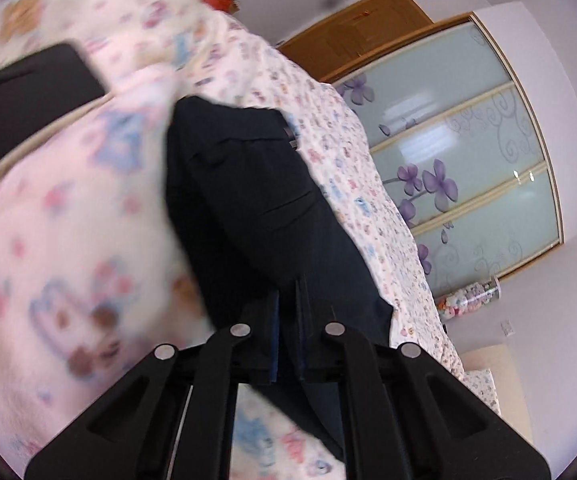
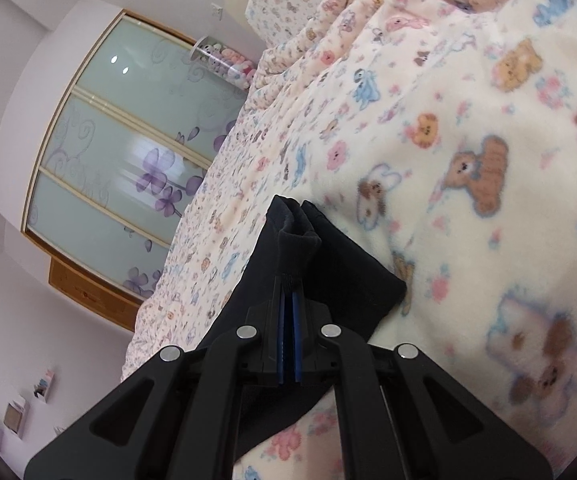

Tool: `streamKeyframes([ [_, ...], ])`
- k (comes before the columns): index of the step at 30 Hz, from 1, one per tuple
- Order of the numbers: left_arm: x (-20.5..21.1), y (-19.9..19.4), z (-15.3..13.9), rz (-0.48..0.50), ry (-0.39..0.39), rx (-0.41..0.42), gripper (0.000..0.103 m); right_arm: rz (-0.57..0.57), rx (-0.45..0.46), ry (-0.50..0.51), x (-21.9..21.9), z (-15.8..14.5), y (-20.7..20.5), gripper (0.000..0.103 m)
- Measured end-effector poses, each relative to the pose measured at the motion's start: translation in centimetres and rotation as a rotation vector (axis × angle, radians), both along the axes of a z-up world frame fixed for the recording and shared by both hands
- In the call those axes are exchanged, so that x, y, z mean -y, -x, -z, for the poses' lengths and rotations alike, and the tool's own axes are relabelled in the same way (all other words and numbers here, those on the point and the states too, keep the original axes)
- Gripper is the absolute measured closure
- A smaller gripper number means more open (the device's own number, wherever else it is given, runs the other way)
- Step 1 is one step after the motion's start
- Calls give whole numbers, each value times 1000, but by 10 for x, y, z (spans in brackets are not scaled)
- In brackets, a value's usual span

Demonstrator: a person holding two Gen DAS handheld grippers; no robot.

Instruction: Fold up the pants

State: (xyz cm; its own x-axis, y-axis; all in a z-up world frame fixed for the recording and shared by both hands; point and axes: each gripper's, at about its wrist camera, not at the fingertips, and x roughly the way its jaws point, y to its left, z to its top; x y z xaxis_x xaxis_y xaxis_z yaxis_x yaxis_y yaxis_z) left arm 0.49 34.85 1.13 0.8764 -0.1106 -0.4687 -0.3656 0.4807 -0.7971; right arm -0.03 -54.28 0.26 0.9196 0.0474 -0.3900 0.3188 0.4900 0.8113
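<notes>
Dark navy pants (image 1: 256,200) lie on a cream blanket printed with bears (image 1: 68,240). In the left wrist view the pants stretch away from my left gripper (image 1: 287,284), which is shut on the near end of the fabric. In the right wrist view my right gripper (image 2: 288,284) is shut on a bunched edge of the pants (image 2: 328,264), which fold up ahead of the fingertips over the bear blanket (image 2: 468,184). The rest of the pants is hidden below the gripper bodies.
A wardrobe with frosted glass doors and purple flowers (image 1: 460,176) stands beside the bed; it also shows in the right wrist view (image 2: 128,160). A black object (image 1: 28,96) lies at the left. A jar of plush toys (image 2: 224,60) stands far back.
</notes>
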Motion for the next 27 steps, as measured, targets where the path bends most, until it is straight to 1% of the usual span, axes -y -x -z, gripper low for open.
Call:
streamKeyframes([
  [2, 3, 0, 9, -10, -27, -27, 96, 7, 7, -8, 0, 1, 2, 100],
  [4, 6, -12, 21, -6, -58, -93, 95, 16, -16, 7, 0, 2, 1, 100],
  [5, 6, -16, 24, -10, -61, -111, 92, 23, -25, 2, 0, 5, 0, 100],
  [6, 6, -19, 23, -15, -64, -111, 92, 28, -25, -15, 1, 7, 1, 100],
  [8, 8, -23, 14, -20, -77, -103, 91, 24, 25, -29, 0, 3, 5, 100],
  [9, 9, -23, 11, -16, -94, -107, 89, 19, 60, 6, -2, -6, 7, 100],
  [10, 9, -27, 11, -7, -115, -130, 88, 25, 58, 57, -5, -13, 8, 100],
  [11, 8, -30, 13, 3, -115, -149, 88, 36, 17, 102, -8, -15, 5, 100],
  [12, 8, -30, 14, 3, -109, -148, 87, 38, -29, 112, -10, -11, 1, 100],
  [13, 7, -28, 14, 0, -96, -138, 86, 35, -99, 99, -8, -3, -4, 99],
  [14, 7, -27, 13, 1, -91, -131, 85, 24, -158, 62, -5, 7, -8, 99],
  [15, 7, -23, 13, 2, -90, -127, 84, 10, -191, -5, 0, 18, -8, 98],
  [16, 7, -20, 12, 0, -93, -124, 78, 2, -186, -43, 3, 21, -7, 98],
  [17, 8, -16, 10, -6, -102, -124, 67, -11, -191, -55, 5, 20, -5, 96],
  [18, 9, -12, 6, -18, -114, -115, 63, -23, -206, -54, 6, 16, -3, 95],
  [19, 9, -8, 2, -32, -128, -109, 54, -23, -209, -53, 6, 14, 2, 90],
  [20, 12, -2, -6, -65, -163, -104, 42, -8, -190, -62, 7, 11, 10, 83],
  [21, 15, 5, -12, -94, -196, -97, 36, 9, -176, -68, 8, 9, 16, 78],
  [22, 22, 14, -23, -137, -257, -75, 28, 46, -164, -62, 8, 5, 25, 72],
  [23, 32, 21, -35, -161, -319, -38, 23, 100, -138, -20, 6, -4, 37, 72],
  [24, 42, 26, -44, -161, -367, 8, 20, 123, -118, 34, 1, -14, 45, 72],
  [25, 51, 27, -51, -146, -393, 48, 15, 123, -91, 94, -5, -24, 46, 72],
  [26, 63, 26, -57, -113, -405, 97, 7, 60, -52, 172, -21, -40, 39, 72],
  [27, 78, 21, -63, -60, -401, 151, 4, -18, -27, 206, -34, -49, 30, 71],
])
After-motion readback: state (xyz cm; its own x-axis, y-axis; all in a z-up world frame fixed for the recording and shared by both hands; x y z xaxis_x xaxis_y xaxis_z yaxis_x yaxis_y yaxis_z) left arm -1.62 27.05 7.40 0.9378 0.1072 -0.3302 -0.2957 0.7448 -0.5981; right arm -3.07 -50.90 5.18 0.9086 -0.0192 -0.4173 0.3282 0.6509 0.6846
